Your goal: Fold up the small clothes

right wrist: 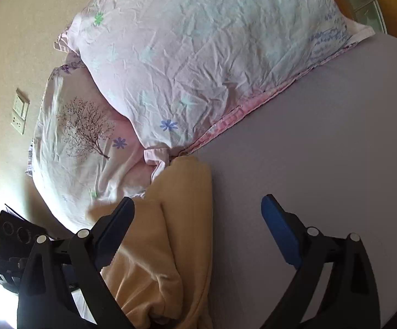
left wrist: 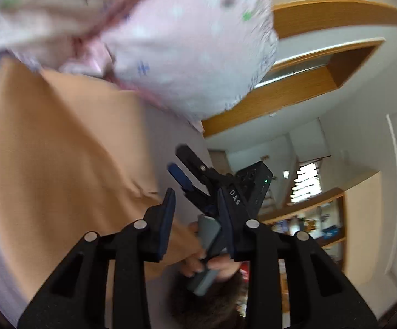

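Observation:
A peach-coloured garment (right wrist: 171,235) lies on the lilac bed sheet (right wrist: 322,150), its far end touching the pillows. In the left wrist view it (left wrist: 61,159) spreads to the left. My right gripper (right wrist: 198,219) is open wide just above the garment; its left finger is over the cloth, its right finger over bare sheet. It also shows in the left wrist view (left wrist: 190,175), open. My left gripper (left wrist: 195,211) is open and holds nothing, raised beside the garment's edge.
Two pink floral pillows (right wrist: 212,63) lie at the head of the bed against a beige wall with a switch plate (right wrist: 19,115). A wooden headboard (left wrist: 302,87) and shelves (left wrist: 316,219) stand beyond. The person's head (left wrist: 206,296) is low in the left wrist view.

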A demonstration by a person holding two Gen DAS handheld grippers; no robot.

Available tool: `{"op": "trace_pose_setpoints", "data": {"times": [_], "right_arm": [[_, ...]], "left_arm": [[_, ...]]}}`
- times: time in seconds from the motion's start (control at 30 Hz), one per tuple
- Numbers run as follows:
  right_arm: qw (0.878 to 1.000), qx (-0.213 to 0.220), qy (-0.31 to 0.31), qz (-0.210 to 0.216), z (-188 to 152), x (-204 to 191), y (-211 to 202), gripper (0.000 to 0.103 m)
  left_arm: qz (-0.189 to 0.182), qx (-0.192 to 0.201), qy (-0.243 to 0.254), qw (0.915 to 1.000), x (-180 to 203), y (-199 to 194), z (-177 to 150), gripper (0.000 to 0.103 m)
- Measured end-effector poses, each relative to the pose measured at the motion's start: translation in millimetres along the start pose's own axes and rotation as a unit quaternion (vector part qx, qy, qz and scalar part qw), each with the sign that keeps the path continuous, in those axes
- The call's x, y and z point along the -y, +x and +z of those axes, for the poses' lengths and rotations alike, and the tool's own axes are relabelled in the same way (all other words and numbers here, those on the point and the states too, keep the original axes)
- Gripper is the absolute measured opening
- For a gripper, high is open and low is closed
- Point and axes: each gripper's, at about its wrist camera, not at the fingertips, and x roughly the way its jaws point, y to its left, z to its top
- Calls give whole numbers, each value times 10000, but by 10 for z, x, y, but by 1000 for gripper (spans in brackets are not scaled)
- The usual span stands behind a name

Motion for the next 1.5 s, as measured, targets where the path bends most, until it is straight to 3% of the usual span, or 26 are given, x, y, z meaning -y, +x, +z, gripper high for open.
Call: {"op": "trace_pose_setpoints", "data": {"times": [0.07,0.1,0.13,0.23,0.33,0.37,0.4,0.53,0.57,0.6,0.63,0.67,0.7,0.77,0.83,0.9,0.93,1.0,1.03,1.07,1.17,1.23,1.37,1.5], "right_arm": [[9997,-199,-41,108,-19,-22,46,96],[9993,-334,-74,137,-29,-33,88,96],[9987,-480,-96,149,-36,-38,135,96],[9937,-1093,-82,230,-112,-55,341,95],[9932,-1124,-261,166,-149,-99,371,94],[9927,-1161,-227,242,-164,-93,380,86],[9913,-1258,-184,346,-183,-85,401,70],[9866,-1529,-119,560,-254,-65,490,46],[9858,-1550,-80,644,-263,-59,495,41],[9856,-1538,-38,706,-276,-52,496,38],[9855,-1521,-38,757,-287,-57,493,37],[9851,-1481,-68,874,-306,-83,478,36],[9846,-1442,-95,986,-315,-109,461,35],[9789,-1427,-162,1452,-362,-205,430,34],[9690,-1630,-323,1827,-456,-356,483,33],[9657,-1892,-697,1635,-551,-517,586,34],[9652,-2041,-969,1315,-612,-606,640,36],[9741,-1758,-1061,944,-595,-639,526,44],[9790,-1528,-1006,901,-569,-637,423,45],[9832,-1244,-909,981,-542,-637,237,48],[9811,-1134,-951,1244,-636,-685,-112,49],[9788,-1098,-1085,1349,-774,-710,-324,49],[9729,-1111,-1575,1280,-1098,-809,-634,49],[9662,-1119,-2134,922,-1275,-1031,-515,47]], "left_arm": [[637,342,294,9970,-13,-310,-42,42],[1184,460,400,9911,-75,-483,-73,46],[1446,483,395,9875,-131,-543,-88,48],[1836,222,191,9826,-366,-615,-176,51],[2041,-99,18,9789,-545,-499,-269,56],[2061,-193,-29,9783,-597,-475,-300,58],[2084,-288,-69,9776,-632,-415,-325,63],[2206,-317,21,9749,-651,-216,-449,69],[2212,-288,71,9748,-666,-210,-477,68],[2164,-277,82,9759,-675,-179,-526,57],[2230,-222,82,9745,-688,-167,-535,52],[2215,-212,128,9748,-676,-172,-537,35],[2059,-206,172,9782,-664,-222,-508,26],[1854,-116,190,9824,-647,-422,-520,22],[1853,185,350,9819,-601,-721,-592,22],[2108,406,541,9752,-586,-1000,-681,25],[2289,470,583,9706,-601,-1115,-712,25],[2701,715,647,9580,-640,-1353,-787,24],[2756,806,649,9557,-637,-1447,-811,24],[2733,865,683,9556,-608,-1522,-836,25],[2509,876,1193,9566,-358,-1518,-900,40],[2257,735,1467,9603,-193,-1367,-880,45],[1867,436,1676,9670,-88,-1065,-833,47],[1674,185,1645,9719,-101,-827,-801,50]]}}
